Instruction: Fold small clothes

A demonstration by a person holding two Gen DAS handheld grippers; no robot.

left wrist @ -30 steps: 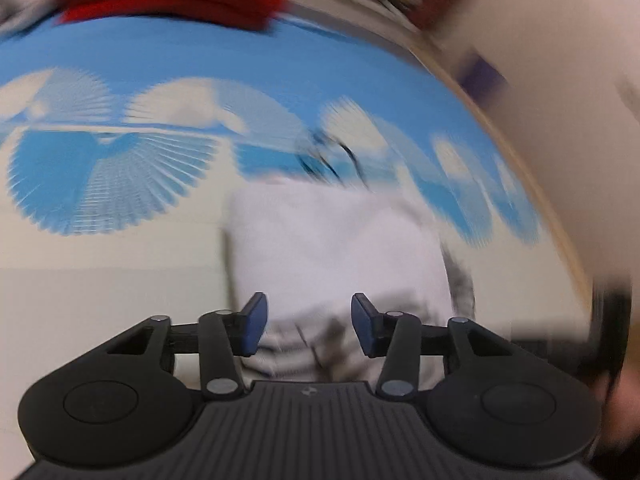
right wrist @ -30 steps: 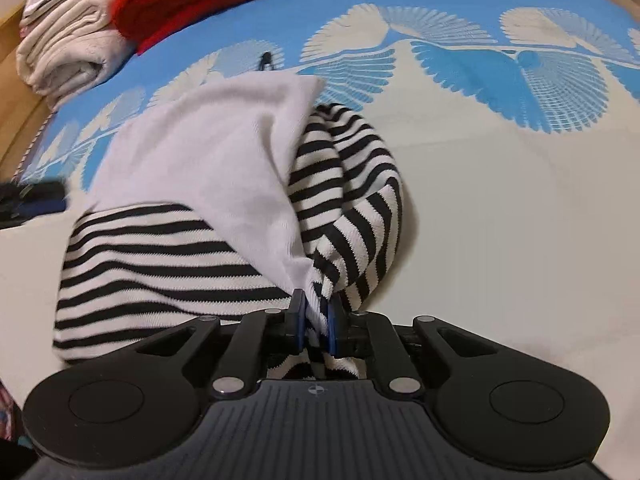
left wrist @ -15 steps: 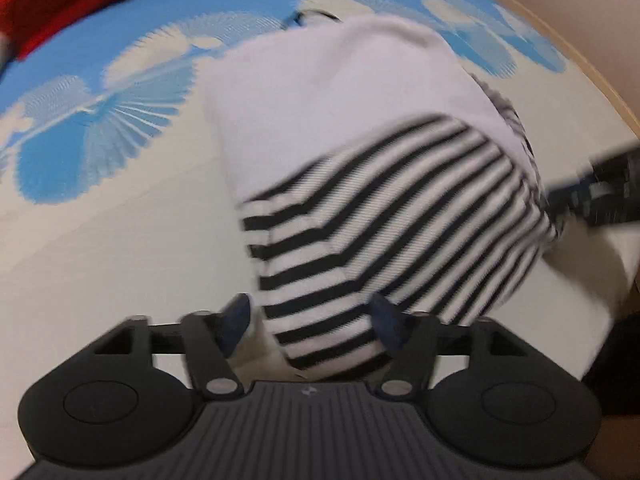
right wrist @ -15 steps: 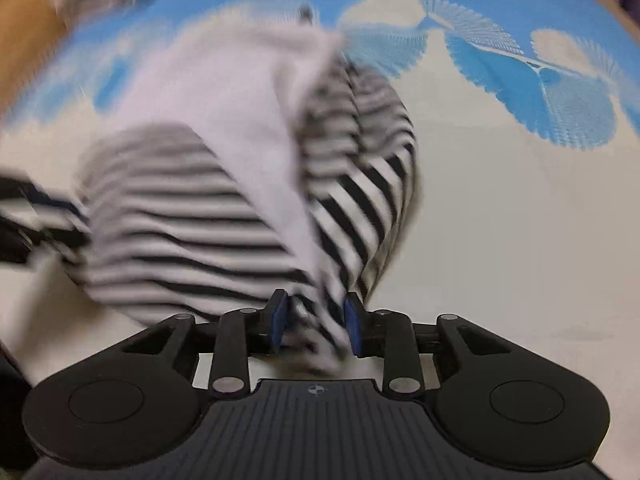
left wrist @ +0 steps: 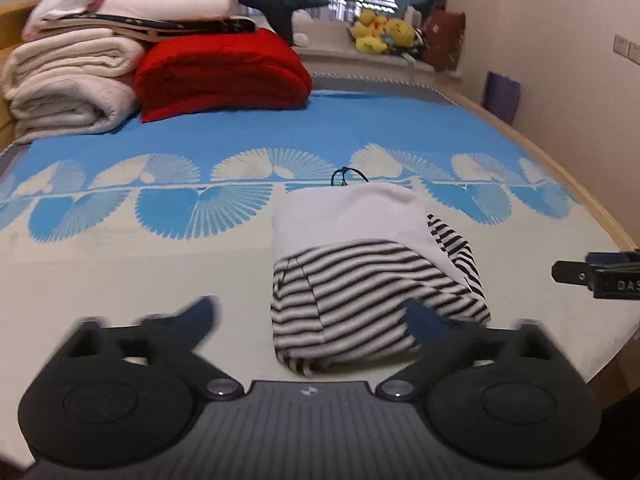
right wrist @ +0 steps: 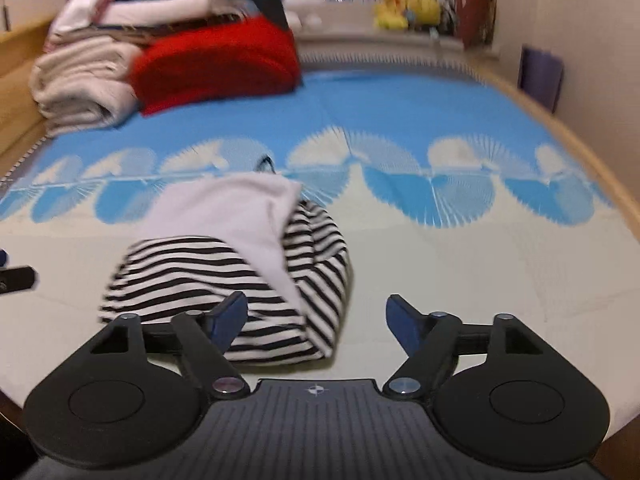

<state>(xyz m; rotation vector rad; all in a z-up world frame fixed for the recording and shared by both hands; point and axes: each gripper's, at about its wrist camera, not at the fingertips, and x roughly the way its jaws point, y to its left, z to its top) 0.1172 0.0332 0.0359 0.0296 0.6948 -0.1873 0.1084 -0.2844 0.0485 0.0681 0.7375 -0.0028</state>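
A small black-and-white striped garment [left wrist: 360,296] with a plain white part lies folded in a compact bundle on the bed; it also shows in the right wrist view [right wrist: 240,272]. My left gripper [left wrist: 312,320] is open and empty, just in front of the bundle. My right gripper [right wrist: 316,316] is open and empty, with the bundle's right end just beyond its left finger. The right gripper also shows at the right edge of the left wrist view [left wrist: 600,274].
The bed cover [left wrist: 200,152] is blue and cream with fan patterns. Folded cream blankets [left wrist: 68,80] and a red blanket [left wrist: 220,72] are stacked at the far left. Yellow plush toys [left wrist: 380,32] sit on the windowsill. The bed's wooden edge [left wrist: 560,168] runs along the right.
My right gripper has let go of the striped garment and opened wide. Both grippers have pulled back and tilted up, and the left has opened wider. The garment now lies folded on the bed.
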